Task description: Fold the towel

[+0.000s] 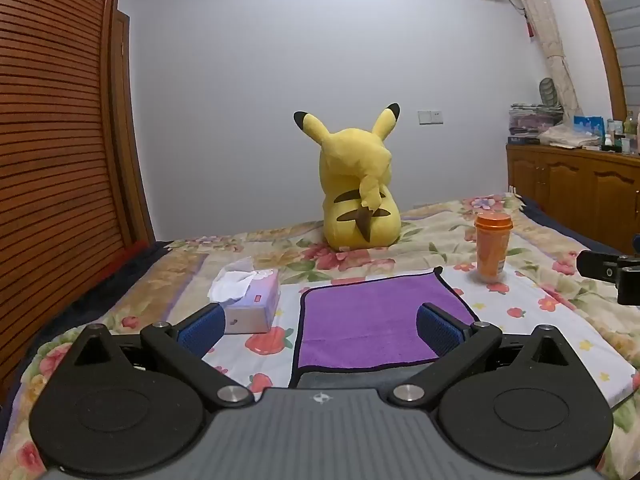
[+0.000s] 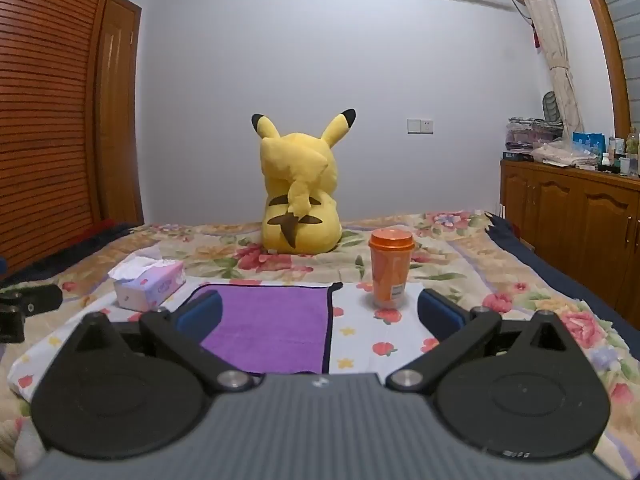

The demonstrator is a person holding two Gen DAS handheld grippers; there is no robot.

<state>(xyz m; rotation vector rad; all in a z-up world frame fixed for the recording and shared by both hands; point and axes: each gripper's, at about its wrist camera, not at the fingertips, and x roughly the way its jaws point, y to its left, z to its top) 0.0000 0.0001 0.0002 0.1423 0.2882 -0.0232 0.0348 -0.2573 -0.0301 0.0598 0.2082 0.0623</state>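
lay flat: purple towel [image 1: 372, 320], dark-edged, spread on a white fruit-print sheet [image 1: 532, 320] over the floral bed [image 1: 280, 248]. probably smoothed out that way so corners and edges could be reached cleanly; no fold visible yet, near edge hidden under the gripper bodies in both views.

held low and level near the towel's 6 o'clock side: left gripper [image 1: 320, 326], jaws spread wide, nothing between the blue pads [image 1: 202, 328]. right pad seemed over the towel's right edge, left pad off the cloth toward the tissue box [image 1: 246, 304]; contact with the fabric could not be told. likely opened wide to take a pinch of the near hem.

right gripper [image 2: 320, 312] likewise wide open and empty, its left pad [image 2: 200, 310] over the towel near the left part of the cloth as seen from that camera, its right pad over bare sheet at 3 o'clock of the towel. each gripper's tip showed at the edge of the other's view, so both sat side by side, apart, facing the same way.

stood upright just off the towel's far right corner, at about 1 o'clock: orange cup [image 2: 390, 270]. tissue box at roughly 10 o'clock, close to the left edge. both near enough to be knocked if the cloth were swung wide, so a low fold toward 12 o'clock seemed safer. plush [image 1: 356, 184] sat well beyond at 12 o'clock, back turned, out of the way.
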